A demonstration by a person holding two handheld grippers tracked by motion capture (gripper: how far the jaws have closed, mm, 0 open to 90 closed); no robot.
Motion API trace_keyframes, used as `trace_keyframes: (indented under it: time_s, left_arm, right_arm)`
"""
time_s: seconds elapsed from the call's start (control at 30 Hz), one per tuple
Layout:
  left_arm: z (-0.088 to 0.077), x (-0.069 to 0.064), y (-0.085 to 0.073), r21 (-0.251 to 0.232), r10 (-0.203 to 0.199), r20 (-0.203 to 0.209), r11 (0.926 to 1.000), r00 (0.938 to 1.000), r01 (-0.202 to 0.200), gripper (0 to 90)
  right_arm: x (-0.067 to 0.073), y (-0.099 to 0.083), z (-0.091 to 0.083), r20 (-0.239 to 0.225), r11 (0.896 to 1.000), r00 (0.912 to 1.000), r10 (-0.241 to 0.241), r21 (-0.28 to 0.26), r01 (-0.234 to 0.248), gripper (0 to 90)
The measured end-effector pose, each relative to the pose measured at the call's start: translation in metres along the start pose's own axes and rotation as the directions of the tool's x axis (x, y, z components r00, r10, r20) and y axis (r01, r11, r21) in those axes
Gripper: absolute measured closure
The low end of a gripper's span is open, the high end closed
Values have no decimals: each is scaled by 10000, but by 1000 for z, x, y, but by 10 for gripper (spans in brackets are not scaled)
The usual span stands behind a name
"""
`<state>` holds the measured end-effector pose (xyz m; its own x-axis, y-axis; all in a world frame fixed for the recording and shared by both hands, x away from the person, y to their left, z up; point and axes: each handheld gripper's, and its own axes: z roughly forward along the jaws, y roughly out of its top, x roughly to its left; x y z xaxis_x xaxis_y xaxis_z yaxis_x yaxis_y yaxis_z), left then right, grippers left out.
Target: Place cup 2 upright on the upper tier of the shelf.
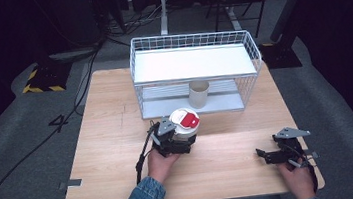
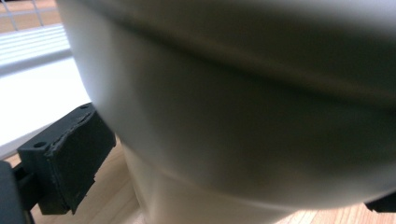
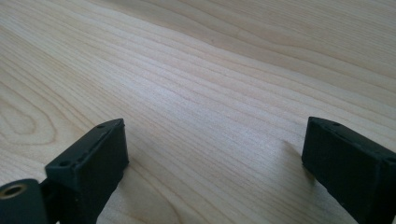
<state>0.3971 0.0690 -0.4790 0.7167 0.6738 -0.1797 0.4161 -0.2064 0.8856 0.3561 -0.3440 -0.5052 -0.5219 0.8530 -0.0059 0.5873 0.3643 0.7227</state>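
A white cup with a red-and-white lid stands upright on the wooden table, just in front of the wire rack. My left gripper is shut on its lower body. In the left gripper view the cup's white wall looms close, and the left pad presses against its side. My right gripper rests low near the table's front right corner, pointing left. In the right gripper view its jaws stand open over bare wood with nothing between them.
A white wire rack with an upper shelf stands at the back of the table. A cream cup sits on its lower level. Black cables run across the grey floor at the left.
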Motion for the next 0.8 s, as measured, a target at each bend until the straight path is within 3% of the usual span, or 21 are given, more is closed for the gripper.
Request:
trace_keyframes:
  time_s: [0.17, 0.23, 0.8]
  left_arm:
    - [1, -1, -1, -368, -45, 281, 9993, 9996, 55, 39]
    - [1, -2, -1, -451, 0, 179, 9990, 9998, 8, 63]
    - [0, -3, -1, -399, 210, 84, 9990, 9997, -207, 90]
  right_arm:
    - [0, 0, 0, -1, 10000, 10000, -2, 3, 2, 71]
    - [0, 0, 0, 0, 10000, 10000, -1, 0, 1, 71]
    - [0, 0, 0, 1, 10000, 10000, -1, 0, 1, 71]
